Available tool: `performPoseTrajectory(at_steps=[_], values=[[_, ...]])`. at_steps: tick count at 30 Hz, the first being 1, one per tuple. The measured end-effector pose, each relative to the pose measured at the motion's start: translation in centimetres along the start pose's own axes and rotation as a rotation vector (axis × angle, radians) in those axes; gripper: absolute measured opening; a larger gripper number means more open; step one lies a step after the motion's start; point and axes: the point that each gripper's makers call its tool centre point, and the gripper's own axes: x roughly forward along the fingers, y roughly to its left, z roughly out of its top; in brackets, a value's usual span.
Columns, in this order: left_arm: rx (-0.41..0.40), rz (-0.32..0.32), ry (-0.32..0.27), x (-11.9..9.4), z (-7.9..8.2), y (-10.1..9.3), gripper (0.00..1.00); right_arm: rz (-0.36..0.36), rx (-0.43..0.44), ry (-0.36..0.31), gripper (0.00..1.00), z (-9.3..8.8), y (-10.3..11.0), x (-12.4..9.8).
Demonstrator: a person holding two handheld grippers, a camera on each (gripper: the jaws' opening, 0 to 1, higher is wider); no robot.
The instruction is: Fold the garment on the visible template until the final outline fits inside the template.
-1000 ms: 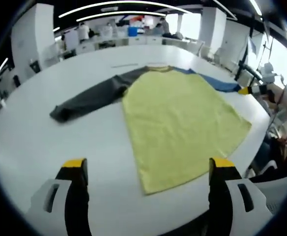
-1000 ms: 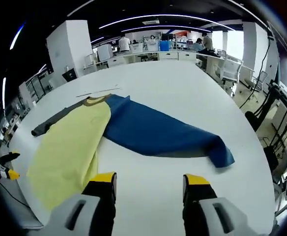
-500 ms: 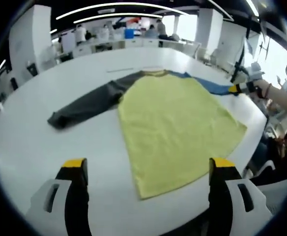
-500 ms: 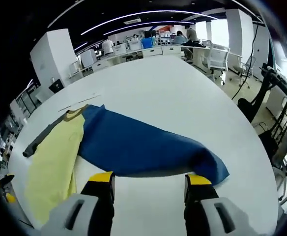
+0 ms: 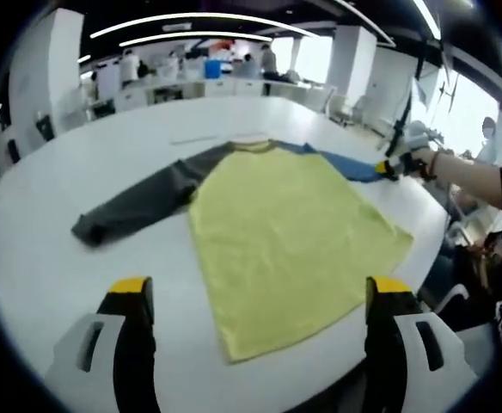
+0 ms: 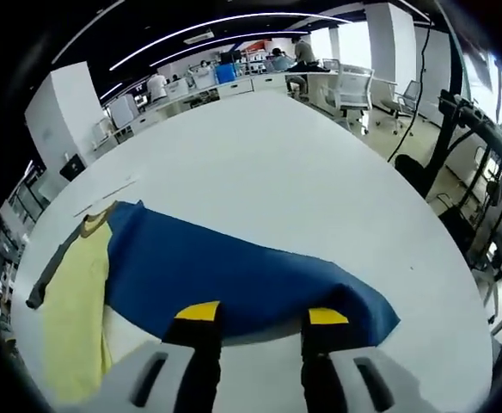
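The garment [image 5: 285, 232] is a long-sleeved shirt with a pale yellow body, lying flat and spread open on the white table [image 5: 45, 258]. In the left gripper view it sits ahead of the tongs, its hem nearest and just beyond the jaw tips, the collar farthest. A dark grey sleeve [image 5: 139, 198] stretches out toward the left. The blue sleeve [image 6: 234, 280] extends the other way; in the right gripper view it lies smooth, its cuff end just past the jaw tips, perhaps slightly under them.

White table [image 5: 27, 275]; flat garment [image 5: 285, 232]
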Motion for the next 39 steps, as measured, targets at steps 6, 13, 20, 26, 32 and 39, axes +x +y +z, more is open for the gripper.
performPoseTrajectory(at_steps=[6,13,20,26,32,39], values=[[-0.002,-0.023,-0.042,-0.1,1.1,-0.3,0.99,-0.024,-0.025,0.004,0.15,0.2,-0.6,0.4],[0.023,-0.023,-0.065,-0.3,1.9,-0.3,0.99,-0.017,-0.060,0.010,0.00,0.7,-1.1,0.7],[0.053,-0.023,-0.091,-0.4,2.6,-0.3,0.99,-0.058,-0.107,0.031,0.00,1.6,-2.6,0.9],[0.076,-0.033,-0.111,-0.4,2.9,-0.4,0.99,-0.080,-0.138,0.057,0.00,1.9,-4.0,1.0],[0.099,-0.056,-0.131,-0.5,3.4,-0.9,0.99,-0.086,-0.154,0.072,0.00,2.2,-4.5,1.0],[0.118,-0.061,-0.146,-0.6,3.7,-1.0,0.99,-0.091,-0.168,0.086,0.00,2.1,-4.5,0.9]])
